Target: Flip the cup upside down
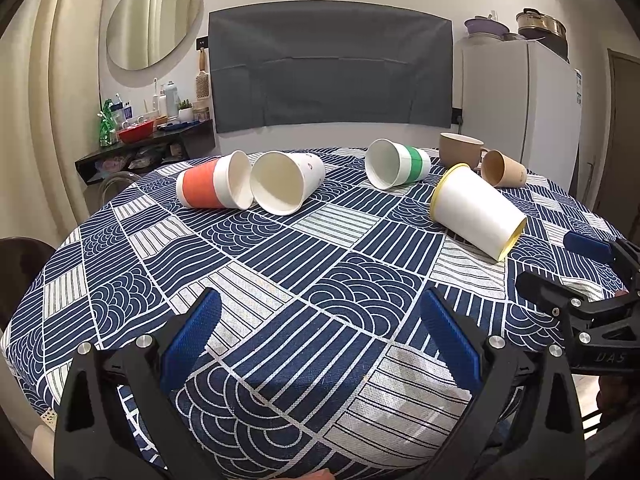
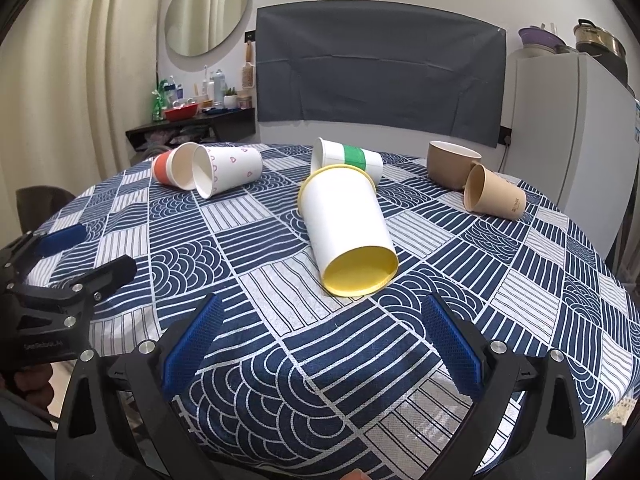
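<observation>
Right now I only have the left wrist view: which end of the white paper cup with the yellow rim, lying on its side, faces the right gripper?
Observer: Its closed yellow base. The white paper cup with the yellow rim points that end at the right gripper, whose jaws stand open.
Operator: Is the white cup touching the orange-banded paper cup really plain?
Observer: No, that white paper cup carries small pink hearts along its side.
</observation>
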Tool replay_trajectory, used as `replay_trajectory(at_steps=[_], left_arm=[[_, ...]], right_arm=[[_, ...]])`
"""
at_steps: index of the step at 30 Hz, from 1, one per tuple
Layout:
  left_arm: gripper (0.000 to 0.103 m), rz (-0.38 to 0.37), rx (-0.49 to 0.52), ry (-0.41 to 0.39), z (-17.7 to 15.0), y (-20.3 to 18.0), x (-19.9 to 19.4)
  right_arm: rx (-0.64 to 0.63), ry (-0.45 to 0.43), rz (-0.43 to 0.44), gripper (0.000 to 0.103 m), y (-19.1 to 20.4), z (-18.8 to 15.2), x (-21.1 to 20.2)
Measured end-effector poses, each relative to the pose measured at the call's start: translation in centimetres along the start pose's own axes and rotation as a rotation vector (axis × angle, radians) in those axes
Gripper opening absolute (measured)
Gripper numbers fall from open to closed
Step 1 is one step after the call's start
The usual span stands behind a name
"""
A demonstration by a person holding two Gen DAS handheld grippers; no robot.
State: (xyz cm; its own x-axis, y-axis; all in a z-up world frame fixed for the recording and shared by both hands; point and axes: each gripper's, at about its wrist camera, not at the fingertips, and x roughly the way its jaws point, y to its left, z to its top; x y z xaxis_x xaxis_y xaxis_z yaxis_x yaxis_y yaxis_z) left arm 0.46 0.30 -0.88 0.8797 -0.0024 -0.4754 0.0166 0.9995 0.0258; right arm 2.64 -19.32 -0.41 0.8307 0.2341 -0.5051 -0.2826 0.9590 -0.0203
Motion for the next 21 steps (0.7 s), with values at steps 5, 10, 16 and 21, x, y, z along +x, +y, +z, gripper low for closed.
replay_trajectory(at_steps=[5,10,16,21], left_arm=[[0.097,0.001,0.001,0.001,0.02,0.08,0.04],[0.097,0.002,0.003,-0.001,0.00,0.06,0.02],[0.097,0.003,0.004,0.003,-0.13,0.04,0.10],[0.097,0.012,0.005,0.009,-0.05,0.05,0.27]], right_arm=[[0.001,0.002,0.003,0.095,-0.08,-0.04,0.06],[0.002,0.005,0.005,0.095,-0.15,-0.03,0.20],[0.007,0.012,0.014,0.095,-0.15,-0.07,0.35],[0.007,0.016,0.019,0.095,-0.19,-0.08,0.58]])
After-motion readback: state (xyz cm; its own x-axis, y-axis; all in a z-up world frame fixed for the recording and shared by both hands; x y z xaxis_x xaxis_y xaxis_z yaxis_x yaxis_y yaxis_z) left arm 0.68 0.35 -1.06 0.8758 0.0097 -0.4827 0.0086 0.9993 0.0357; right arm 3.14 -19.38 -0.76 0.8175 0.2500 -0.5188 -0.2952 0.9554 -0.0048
